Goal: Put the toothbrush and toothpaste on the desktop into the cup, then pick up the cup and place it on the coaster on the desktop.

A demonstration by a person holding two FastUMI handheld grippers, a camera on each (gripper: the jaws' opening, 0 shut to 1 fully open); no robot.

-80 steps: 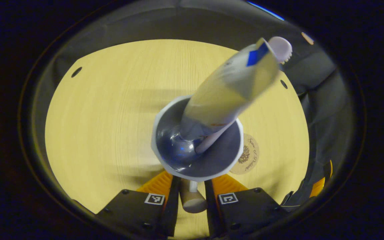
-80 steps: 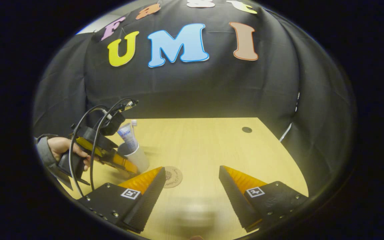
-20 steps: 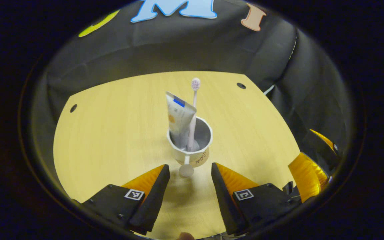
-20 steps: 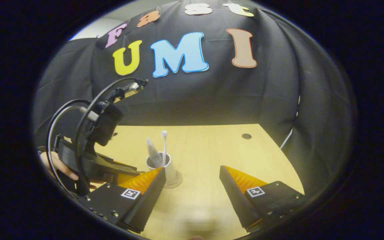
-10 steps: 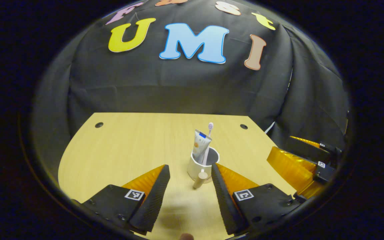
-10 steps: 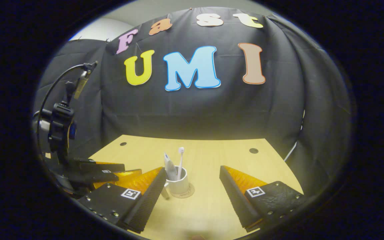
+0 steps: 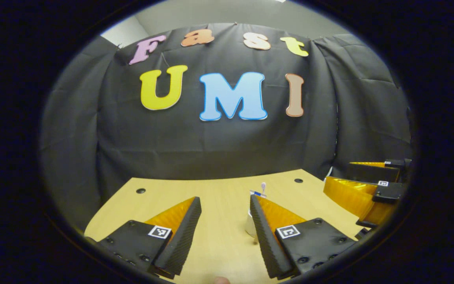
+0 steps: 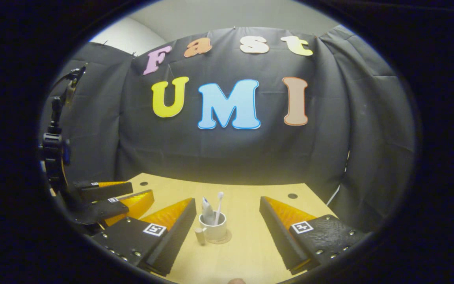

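The white handled cup (image 8: 213, 229), holding pale toothbrush (image 8: 219, 206) and toothpaste tube (image 8: 207, 211), stands on the round cork coaster (image 8: 225, 239); both tongs gape empty; task looks finished.

In the left gripper view, the cup (image 7: 249, 226) was mostly hidden behind a finger of the left tool (image 7: 224, 205), so that just a sliver of its wall showed, and the toothbrush (image 7: 263, 186) and toothpaste (image 7: 257, 193) showed no more than their tips above that finger. The right tool (image 7: 363, 185) there was cut off by the picture's edge. In the right gripper view, the coaster (image 8: 226, 239) showed merely as a thin rim under the cup (image 8: 213, 228), its print too small to tell, and the left tool (image 8: 122, 194) was cut by the edge.
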